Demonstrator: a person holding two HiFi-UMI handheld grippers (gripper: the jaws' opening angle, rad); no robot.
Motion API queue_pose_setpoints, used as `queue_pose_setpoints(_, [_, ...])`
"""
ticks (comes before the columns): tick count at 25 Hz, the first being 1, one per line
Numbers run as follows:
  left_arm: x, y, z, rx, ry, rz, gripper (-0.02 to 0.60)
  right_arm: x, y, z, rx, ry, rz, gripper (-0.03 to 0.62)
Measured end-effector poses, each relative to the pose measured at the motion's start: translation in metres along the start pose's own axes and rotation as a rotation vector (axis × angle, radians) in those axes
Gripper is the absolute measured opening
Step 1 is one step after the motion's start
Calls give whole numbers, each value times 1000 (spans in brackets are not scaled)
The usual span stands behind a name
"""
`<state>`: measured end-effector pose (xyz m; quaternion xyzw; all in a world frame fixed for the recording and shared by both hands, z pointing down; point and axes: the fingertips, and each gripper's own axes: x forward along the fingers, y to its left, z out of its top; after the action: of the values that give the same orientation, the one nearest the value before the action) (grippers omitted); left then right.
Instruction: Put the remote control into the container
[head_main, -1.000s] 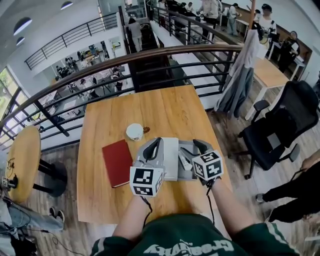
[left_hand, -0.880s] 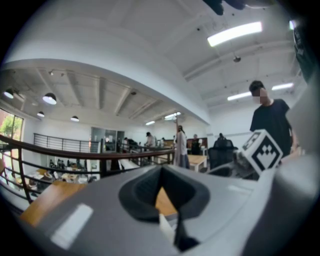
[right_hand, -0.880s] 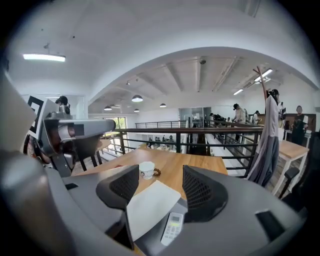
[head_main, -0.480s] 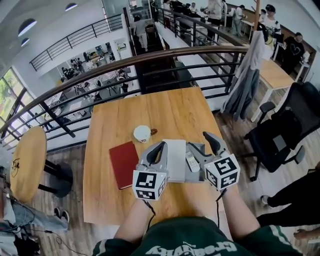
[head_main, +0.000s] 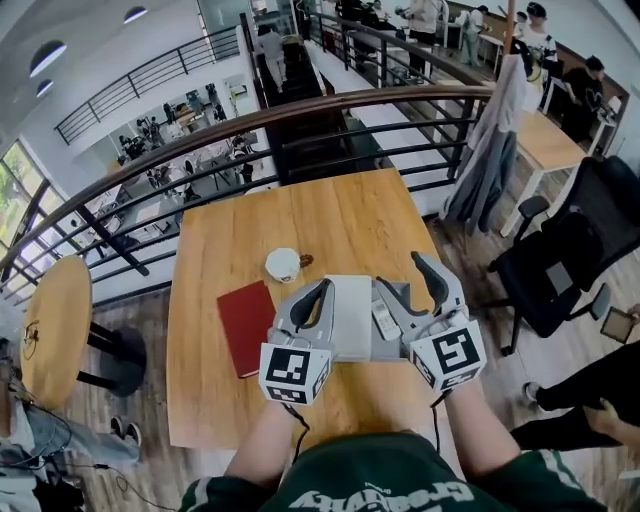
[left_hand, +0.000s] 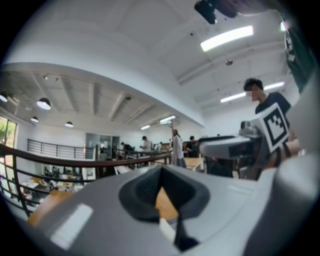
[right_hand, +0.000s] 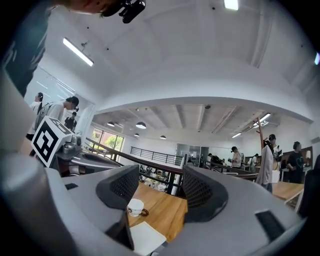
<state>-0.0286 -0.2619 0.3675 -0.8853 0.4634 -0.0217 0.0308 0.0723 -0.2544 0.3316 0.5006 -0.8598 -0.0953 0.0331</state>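
Head view: remote control (head_main: 384, 320) lies in grey container (head_main: 378, 349) on desk (head_main: 330, 225), between both grippers. Right gripper (head_main: 402, 275) just beside it, raised over container. Left gripper (head_main: 318, 292) near, other side.
Left gripper view: jaws together, nothing held.
Right gripper view: jaws wide apart, empty; cup (right_hand: 135, 206) seen between.

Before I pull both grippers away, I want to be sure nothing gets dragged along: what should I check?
1. Remote control lies in the grey container: ok.
2. Right gripper jaws apart, nothing between them: ok.
3. Left gripper jaws together, nothing seen between them: ok.
4. Left gripper clear of the white flat object beside it: cannot tell.
5. Cup stands apart from both grippers: ok.
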Motion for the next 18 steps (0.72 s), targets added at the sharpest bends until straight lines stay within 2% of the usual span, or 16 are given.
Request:
queue_pose_setpoints(11, [-9, 0, 17, 21, -33, 7, 0, -4, 12, -8, 54, -9, 7, 279])
queue_pose_setpoints(14, [-11, 2, 16, 17, -29, 14, 0, -6, 10, -5, 41, -16, -20, 271])
queue_pose_setpoints(15, [-12, 2, 15, 15, -26, 17, 0, -8, 6, -5, 33, -19, -44, 181])
queue_pose_setpoints(16, [-12, 3, 14, 12, -23, 19, 0, -10, 4, -4, 28, -26, -66, 46])
queue_pose_setpoints(18, [-14, 1, 14, 10, -21, 18, 0, -12, 2, -4, 37, -33, -70, 18])
